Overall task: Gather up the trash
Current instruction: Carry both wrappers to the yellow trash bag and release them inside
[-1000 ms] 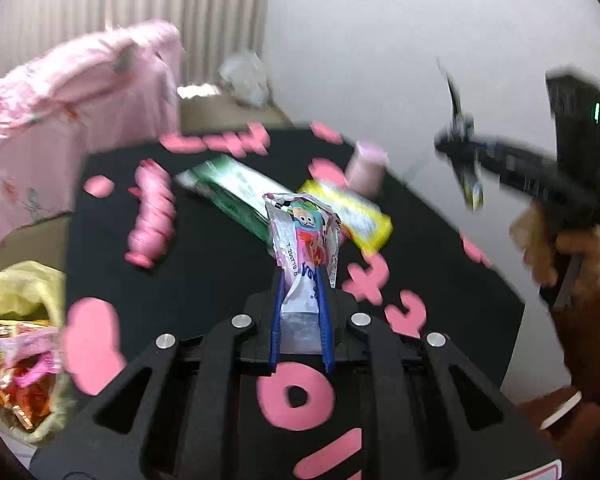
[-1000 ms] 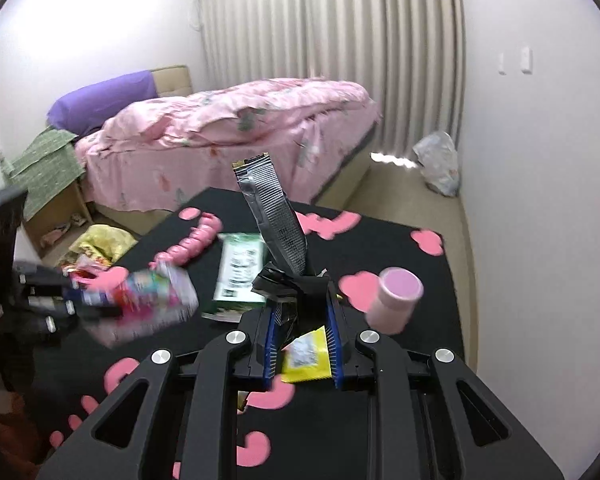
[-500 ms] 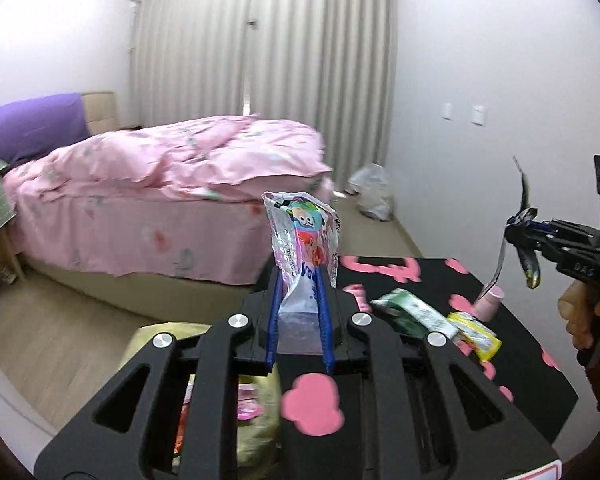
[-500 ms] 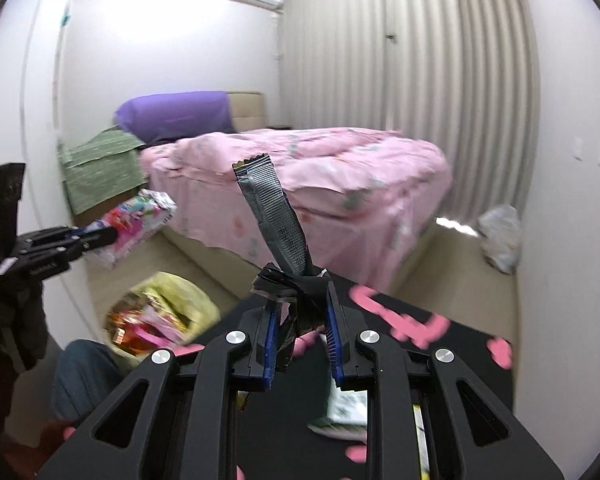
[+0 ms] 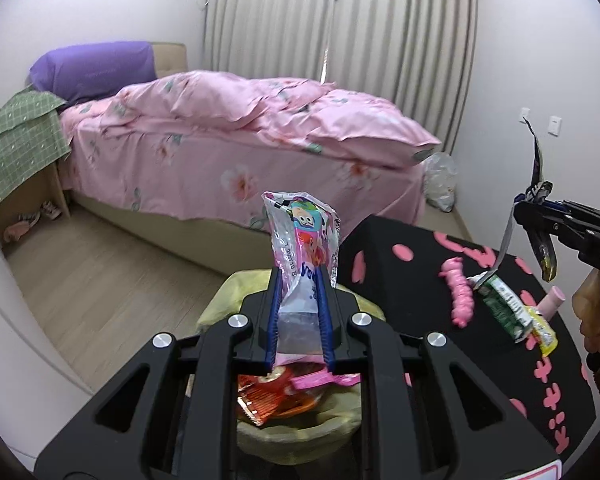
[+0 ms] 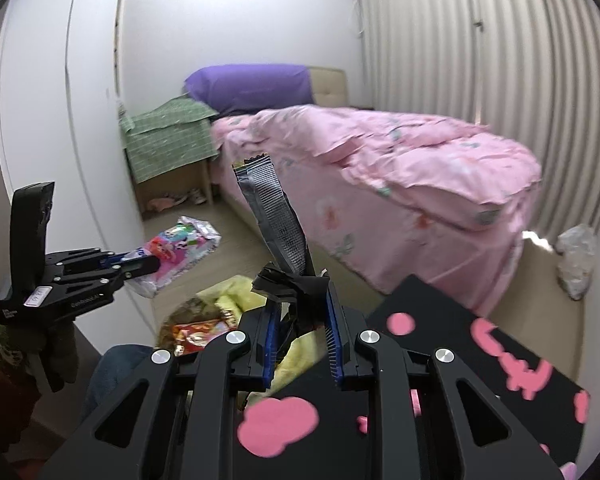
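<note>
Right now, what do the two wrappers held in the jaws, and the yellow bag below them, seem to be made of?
Cartoon wrapper: thin plastic film, glossy; its lower part is see-through, its top printed and crinkled.
Dark wrapper: likely metallised foil film, grey with a dull sheen, serrated at the top, crumpled black at its base.
Yellow bag: probably soft thin plastic, matte, with a slumped, folded rim.

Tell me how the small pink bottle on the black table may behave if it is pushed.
The small pink bottle stands upright and narrow, so it would probably tip. It looks round, so it may roll toward the black table edge.
</note>
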Demonstrator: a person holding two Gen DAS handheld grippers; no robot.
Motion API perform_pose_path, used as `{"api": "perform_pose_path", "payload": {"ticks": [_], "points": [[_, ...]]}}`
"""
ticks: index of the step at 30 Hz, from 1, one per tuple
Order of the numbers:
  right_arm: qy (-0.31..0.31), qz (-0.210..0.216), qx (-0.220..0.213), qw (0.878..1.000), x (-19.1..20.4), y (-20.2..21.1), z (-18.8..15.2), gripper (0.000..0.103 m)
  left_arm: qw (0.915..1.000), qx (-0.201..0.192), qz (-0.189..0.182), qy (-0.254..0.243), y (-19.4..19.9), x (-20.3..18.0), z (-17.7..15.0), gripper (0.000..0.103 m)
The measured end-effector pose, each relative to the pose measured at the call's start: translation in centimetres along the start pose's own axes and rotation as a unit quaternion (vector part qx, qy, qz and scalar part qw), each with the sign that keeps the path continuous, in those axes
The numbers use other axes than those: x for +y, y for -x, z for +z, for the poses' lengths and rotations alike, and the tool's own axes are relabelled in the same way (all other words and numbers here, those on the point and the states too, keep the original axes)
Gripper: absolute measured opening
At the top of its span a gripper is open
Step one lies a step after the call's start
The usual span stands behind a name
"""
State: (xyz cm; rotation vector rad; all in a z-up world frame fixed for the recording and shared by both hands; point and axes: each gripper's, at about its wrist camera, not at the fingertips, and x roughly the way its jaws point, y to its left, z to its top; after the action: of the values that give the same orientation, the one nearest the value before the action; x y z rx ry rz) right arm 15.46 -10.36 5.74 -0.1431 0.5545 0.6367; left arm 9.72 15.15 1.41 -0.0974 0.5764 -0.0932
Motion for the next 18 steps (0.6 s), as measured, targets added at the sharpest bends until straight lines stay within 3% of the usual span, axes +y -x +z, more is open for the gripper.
{"api": "perform_pose_path", "payload": {"ticks": [7, 11, 13, 18], "points": [[-0.001, 0.053, 0.049, 0.997, 2.0, -6.2, -0.5, 0.021, 0.9984, 0.032, 0.019, 0.042, -2.4, 3.6, -2.5, 0.015], [0.005, 0.083, 0.088, 0.993, 3.0, -10.4, -1.1, 0.021, 0.9955, 0.061, -0.008, 0.072, -4.4, 5.4, -4.7, 0.015], [0.015, 0.100, 0.122, 0.987, 3.8, -13.5, -1.9, 0.021, 0.9930, 0.086, -0.024, 0.077, -6.2, 5.7, -5.9, 0.015], [0.024, 0.118, 0.230, 0.966, 4.3, -20.4, -4.7, 0.021, 0.9858, 0.153, -0.021, 0.066, -10.6, 5.0, -8.8, 0.015]]}}
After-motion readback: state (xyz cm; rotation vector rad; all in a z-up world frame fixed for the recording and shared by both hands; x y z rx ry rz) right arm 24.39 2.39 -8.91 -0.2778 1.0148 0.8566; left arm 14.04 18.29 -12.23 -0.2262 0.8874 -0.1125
